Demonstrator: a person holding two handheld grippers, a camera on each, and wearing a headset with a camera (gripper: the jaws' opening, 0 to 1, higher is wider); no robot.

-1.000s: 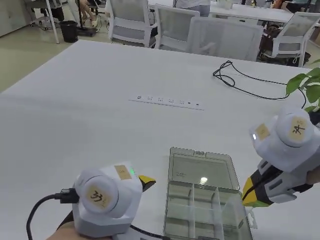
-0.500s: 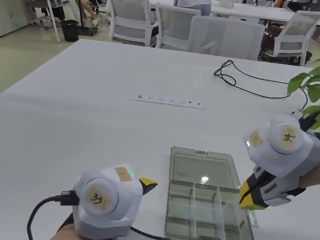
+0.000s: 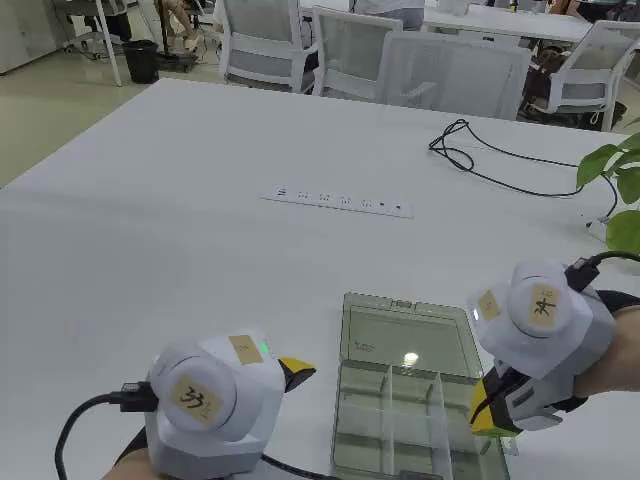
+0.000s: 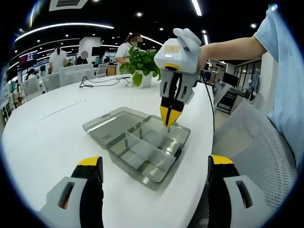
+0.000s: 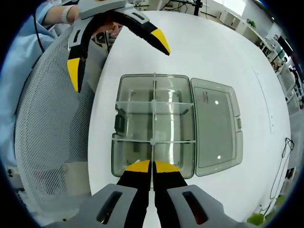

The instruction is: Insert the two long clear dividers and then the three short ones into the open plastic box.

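Right gripper pinches a long divider upright inside the box; left gripper gapes wide beside it.

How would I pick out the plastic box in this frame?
Start at the white table and look to its near edge, between the left gripper and the right gripper. The plastic box lies there with its lid folded flat open. Unlike the white socket strip and black cable farther off, it is see-through grey and crossed by clear dividers.

Glossy clear plastic box; matt white table.
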